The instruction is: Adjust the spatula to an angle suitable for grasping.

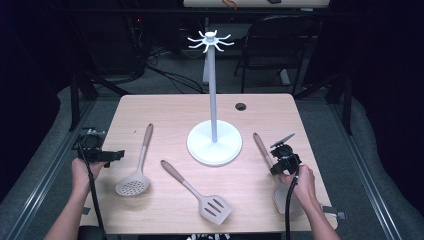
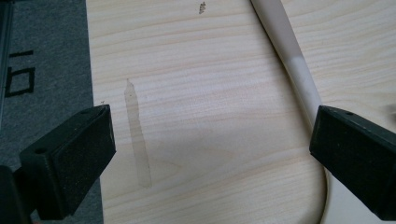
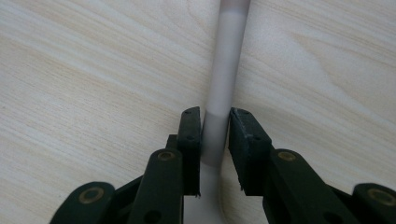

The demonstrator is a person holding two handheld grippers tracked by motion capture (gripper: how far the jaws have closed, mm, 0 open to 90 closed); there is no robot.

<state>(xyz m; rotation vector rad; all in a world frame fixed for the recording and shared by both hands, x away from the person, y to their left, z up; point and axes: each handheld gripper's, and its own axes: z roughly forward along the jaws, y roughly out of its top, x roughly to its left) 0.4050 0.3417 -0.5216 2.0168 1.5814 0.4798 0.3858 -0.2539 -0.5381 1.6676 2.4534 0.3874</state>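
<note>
Spatula (image 3: 223,79) lay on the table (image 1: 165,107) right of the white stand (image 1: 214,142), its handle pinched between the right gripper (image 3: 215,122) pads. Left gripper (image 2: 210,144) hung spread wide beside the slotted spoon (image 1: 136,175).

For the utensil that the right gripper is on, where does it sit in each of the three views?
High view: the right-hand utensil lies at the table's right, handle toward the white stand, with the right gripper across its neck.
Right gripper view: its grey neck runs up the middle, with the jaws closed on it.
Left gripper view: not there; the handle seen is the slotted spoon.
Shared landmark: the pale wooden tabletop.
</note>
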